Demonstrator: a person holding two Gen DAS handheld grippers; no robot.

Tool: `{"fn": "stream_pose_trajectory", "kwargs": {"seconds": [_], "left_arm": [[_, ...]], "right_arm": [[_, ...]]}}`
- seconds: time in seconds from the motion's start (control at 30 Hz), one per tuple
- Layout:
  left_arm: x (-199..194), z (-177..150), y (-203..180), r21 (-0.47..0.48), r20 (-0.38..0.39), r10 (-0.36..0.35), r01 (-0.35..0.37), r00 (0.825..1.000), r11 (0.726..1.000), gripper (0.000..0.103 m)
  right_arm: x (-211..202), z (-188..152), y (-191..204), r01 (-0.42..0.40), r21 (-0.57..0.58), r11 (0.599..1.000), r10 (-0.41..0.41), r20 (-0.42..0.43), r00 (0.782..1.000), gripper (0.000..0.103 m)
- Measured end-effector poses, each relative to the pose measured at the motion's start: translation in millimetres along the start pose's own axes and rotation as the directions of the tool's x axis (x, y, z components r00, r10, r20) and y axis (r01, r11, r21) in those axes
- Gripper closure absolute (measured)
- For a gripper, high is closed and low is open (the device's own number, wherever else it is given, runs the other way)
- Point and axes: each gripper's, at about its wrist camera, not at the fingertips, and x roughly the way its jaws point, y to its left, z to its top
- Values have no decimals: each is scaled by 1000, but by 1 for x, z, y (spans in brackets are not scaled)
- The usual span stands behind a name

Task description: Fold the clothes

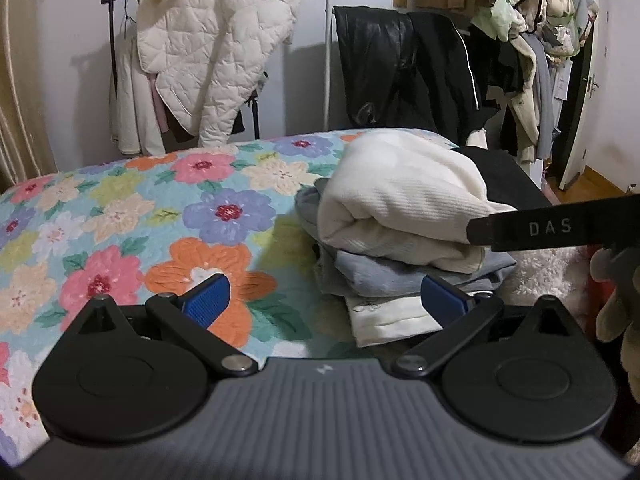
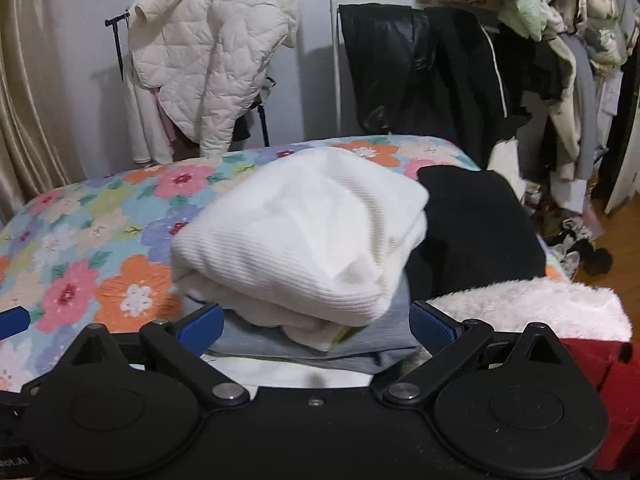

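A folded white ribbed sweater (image 1: 404, 204) lies on top of a stack of folded clothes, over a grey-blue garment (image 1: 400, 276) and a white one (image 1: 384, 316), on the floral bedspread (image 1: 160, 216). My left gripper (image 1: 326, 300) is open and empty, low over the bed just left of the stack. In the right wrist view the sweater (image 2: 304, 240) sits right ahead on the grey-blue garment (image 2: 360, 344). My right gripper (image 2: 316, 326) is open and empty, its pads on either side of the stack's near edge. Its body (image 1: 560, 228) shows at the right of the left wrist view.
A black garment (image 2: 476, 228) lies on the bed right of the stack, with a white fluffy item (image 2: 532, 308) and something red (image 2: 600, 364) nearer me. A quilted cream jacket (image 2: 208, 56) hangs on a rack behind the bed. Dark coats (image 2: 424, 72) and crowded hanging clothes (image 2: 568, 48) stand at back right.
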Motion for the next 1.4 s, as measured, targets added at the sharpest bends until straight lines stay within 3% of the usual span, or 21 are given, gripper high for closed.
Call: {"fn": "stream_pose_trajectory", "kwargs": {"seconds": [0.2,0.43,0.9,1.4], "left_arm": [[10,4,-18,-11,34,-30,30,999,999,0],[11,0,-39,93,57,46,-51,997,994,0],[19,-1,-45,73,-6,9,-8,1000,997,0],[18,-7,-45,72,-59,12,-8,998,997,0]], "right_arm": [[6,-3,-8,5,12,1000,-5,-20,1000,2],[10,-5,-12,38,13,999,-38,-33,999,2],[13,-9,-6,39,-30,999,-41,-51,998,2],[18,-11,0,49,-71,996,-54,-72,996,2]]}}
